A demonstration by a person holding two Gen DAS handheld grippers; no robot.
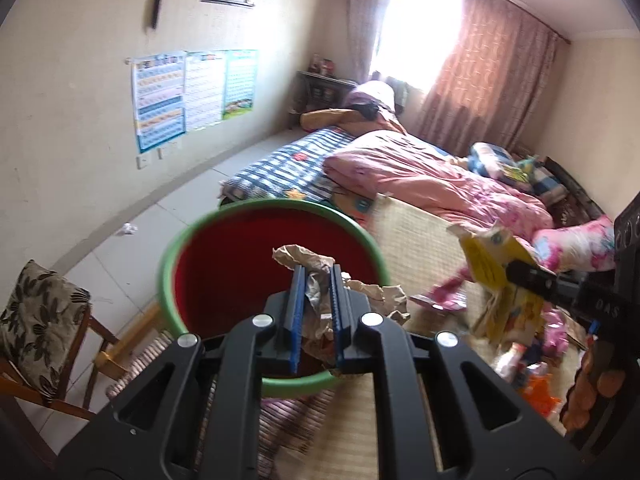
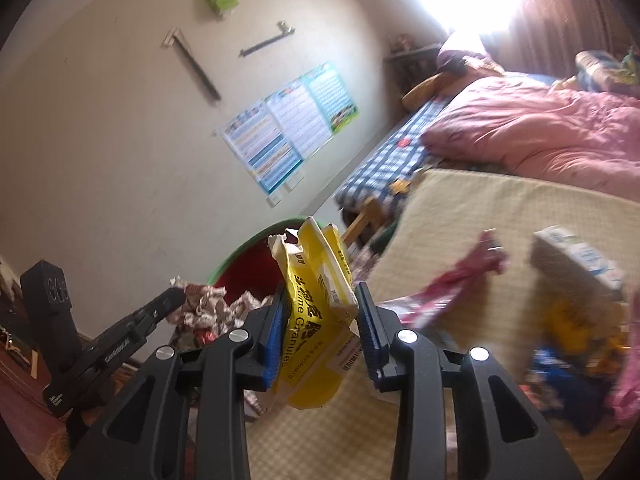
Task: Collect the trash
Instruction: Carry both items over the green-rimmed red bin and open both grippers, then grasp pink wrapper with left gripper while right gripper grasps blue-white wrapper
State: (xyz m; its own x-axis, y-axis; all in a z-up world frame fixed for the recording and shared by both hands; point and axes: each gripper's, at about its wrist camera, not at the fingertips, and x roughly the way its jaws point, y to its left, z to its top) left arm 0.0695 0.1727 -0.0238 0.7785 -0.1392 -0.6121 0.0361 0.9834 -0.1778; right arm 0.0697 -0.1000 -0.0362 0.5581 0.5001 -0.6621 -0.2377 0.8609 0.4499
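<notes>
Step in hand: carrying two pieces of trash to the bin. The left gripper (image 1: 316,280) is clenched on a crumpled brown paper wad (image 1: 316,264), held over the red mouth of the green-rimmed bin (image 1: 168,276). The right gripper (image 2: 322,304) grips a torn yellow packet (image 2: 316,300), which stands upright between its blue fingers (image 2: 280,312), near the bin's rim but seemingly not yet above the opening.

Next move, as judged: release the paper wad into the bin, then bring the packet over the opening and let go.

Condition: wad creased, light and springy; packet flattened, printed, ragged at its top edge. More wrappers (image 2: 464,280) lie on the woven bed mat (image 2: 480,208).
</notes>
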